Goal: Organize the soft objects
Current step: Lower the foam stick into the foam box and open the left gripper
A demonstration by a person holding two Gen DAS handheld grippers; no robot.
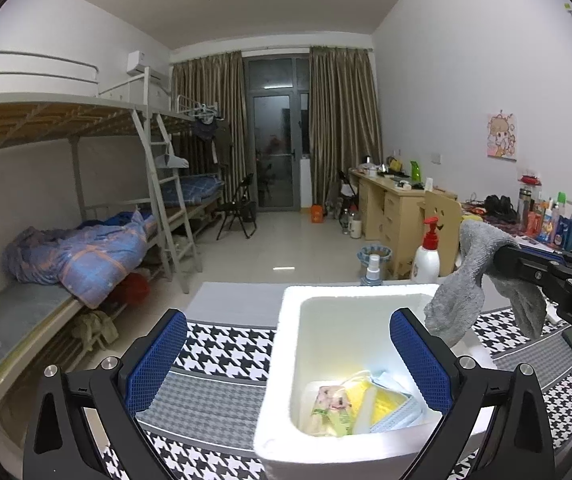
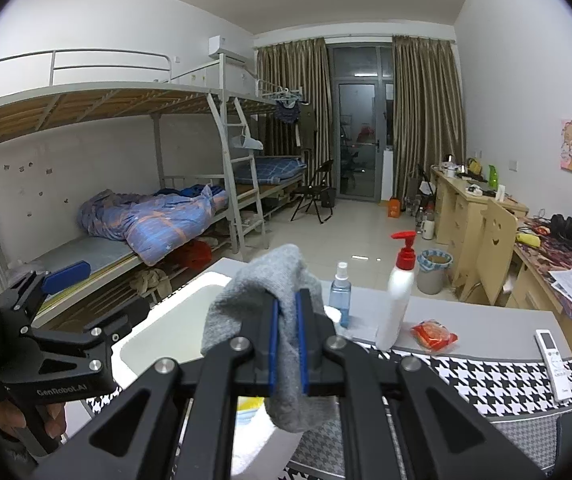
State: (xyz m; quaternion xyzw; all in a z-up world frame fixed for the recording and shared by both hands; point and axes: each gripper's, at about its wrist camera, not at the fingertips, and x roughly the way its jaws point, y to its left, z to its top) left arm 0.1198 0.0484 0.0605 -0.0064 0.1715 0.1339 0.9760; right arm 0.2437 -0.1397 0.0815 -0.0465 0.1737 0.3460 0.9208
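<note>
My right gripper (image 2: 286,312) is shut on a grey sock (image 2: 269,280), which hangs over the far right corner of a white foam box (image 1: 286,360). The sock (image 1: 466,280) and the right gripper (image 1: 502,258) also show at the right of the left wrist view. My left gripper (image 1: 286,340) is open and empty, its blue pads either side of the box's left wall. It also shows in the right wrist view (image 2: 65,276). Inside the box lie a tissue pack (image 1: 330,404), a yellow item and face masks.
The box stands on a houndstooth cloth (image 1: 221,344) on a table. Behind it are a blue spray bottle (image 2: 340,292), a white pump bottle (image 2: 396,300), a red packet (image 2: 434,334) and a remote (image 2: 552,364). Bunk beds stand left, desks right.
</note>
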